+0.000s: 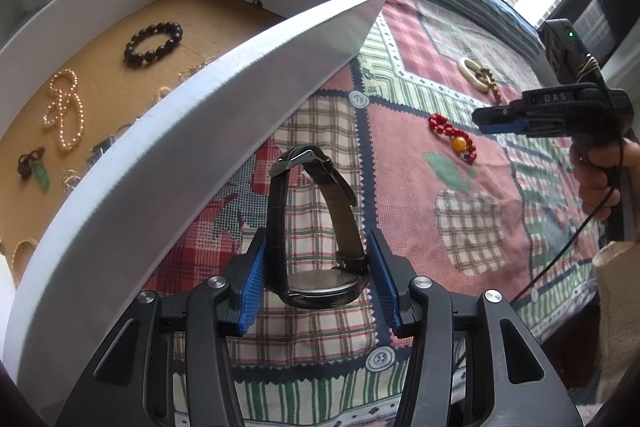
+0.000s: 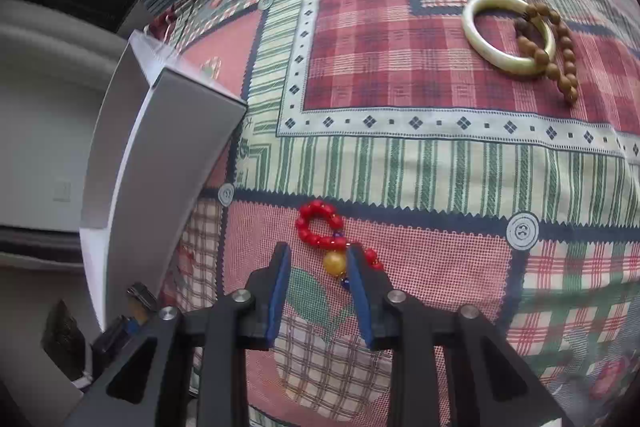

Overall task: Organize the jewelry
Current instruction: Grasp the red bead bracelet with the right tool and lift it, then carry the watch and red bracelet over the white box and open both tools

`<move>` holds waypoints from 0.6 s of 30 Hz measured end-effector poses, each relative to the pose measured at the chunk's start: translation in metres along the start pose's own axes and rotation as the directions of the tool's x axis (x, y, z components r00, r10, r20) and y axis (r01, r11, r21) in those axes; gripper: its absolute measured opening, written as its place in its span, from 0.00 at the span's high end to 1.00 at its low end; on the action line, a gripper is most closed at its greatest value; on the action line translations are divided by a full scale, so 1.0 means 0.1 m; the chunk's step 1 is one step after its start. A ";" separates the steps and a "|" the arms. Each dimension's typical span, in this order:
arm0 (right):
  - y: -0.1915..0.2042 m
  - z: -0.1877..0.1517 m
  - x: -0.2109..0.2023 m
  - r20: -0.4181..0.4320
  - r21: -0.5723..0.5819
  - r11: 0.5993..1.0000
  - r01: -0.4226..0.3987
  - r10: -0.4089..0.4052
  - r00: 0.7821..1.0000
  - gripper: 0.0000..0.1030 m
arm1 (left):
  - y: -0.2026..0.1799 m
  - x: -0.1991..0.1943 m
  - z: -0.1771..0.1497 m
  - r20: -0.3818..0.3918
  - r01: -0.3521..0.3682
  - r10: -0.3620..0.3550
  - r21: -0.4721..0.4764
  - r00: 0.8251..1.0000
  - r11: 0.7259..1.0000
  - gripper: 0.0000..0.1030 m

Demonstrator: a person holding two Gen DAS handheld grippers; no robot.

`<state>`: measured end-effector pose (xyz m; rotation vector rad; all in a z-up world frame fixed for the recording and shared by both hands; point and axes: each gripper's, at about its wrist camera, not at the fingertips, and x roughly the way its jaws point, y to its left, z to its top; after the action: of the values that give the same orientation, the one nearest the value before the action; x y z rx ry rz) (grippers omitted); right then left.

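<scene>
Risk: the watch [image 1: 316,227] sits clamped in the left gripper [image 1: 318,267] by the sides of its strap, with the case low between the blue fingers [image 1: 252,287]. The strap is flexible, so it may twist or slip out before it clears the white wall of the box [image 1: 180,155]. The box already holds a black bead bracelet [image 1: 154,43] and a pearl string [image 1: 64,111], so a dropped watch could land on them.

The right gripper [image 2: 318,267] is released and holds nothing. The red bead bracelet [image 2: 320,229] lies on the patterned cloth [image 2: 400,147] just ahead of its fingers [image 2: 280,291]; the amber bead [image 2: 335,263] shows in the gap beside the right finger. Closing there may catch only that bead, or snag the cloth. A white bangle [image 2: 486,47] and a brown bead string [image 2: 560,59] lie well apart, farther off.
</scene>
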<state>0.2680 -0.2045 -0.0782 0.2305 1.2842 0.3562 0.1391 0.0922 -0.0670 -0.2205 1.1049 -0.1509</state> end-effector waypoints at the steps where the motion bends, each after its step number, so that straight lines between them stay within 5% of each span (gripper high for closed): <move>1: 0.11 0.00 0.05 -0.004 -0.053 0.998 0.018 -0.018 1.000 0.70 | 0.01 -0.02 -0.01 0.001 -0.002 0.002 0.000 1.000 1.000 0.52; 7: 0.27 -0.16 0.23 0.008 -0.224 0.952 0.210 -0.214 0.977 0.72 | 0.07 -0.05 -0.06 0.002 -0.011 0.011 -0.011 1.000 1.000 0.52; 13: 0.24 -0.14 0.43 0.020 -0.232 0.945 0.229 -0.231 0.973 0.73 | 0.06 -0.06 -0.07 -0.011 -0.008 0.008 -0.011 1.000 1.000 0.52; 14: 0.26 -0.15 0.44 0.031 -0.247 0.936 0.252 -0.252 0.967 0.83 | 0.07 -0.06 -0.06 -0.021 -0.002 0.001 -0.018 1.000 1.000 0.52; 15: 0.27 -0.16 0.44 0.030 -0.256 0.931 0.261 -0.262 0.965 0.83 | 0.07 -0.07 -0.06 -0.028 0.009 -0.010 -0.023 1.000 1.000 0.52; 18: 0.28 -0.21 0.24 0.038 -0.196 0.966 0.169 -0.164 0.986 0.83 | 0.06 -0.22 -0.02 -0.028 0.043 -0.043 -0.025 0.999 0.999 0.52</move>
<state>0.2495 -0.1699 -0.0947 -0.0430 1.2282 0.3342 0.1279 0.1031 -0.0507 -0.2647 1.1309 -0.1795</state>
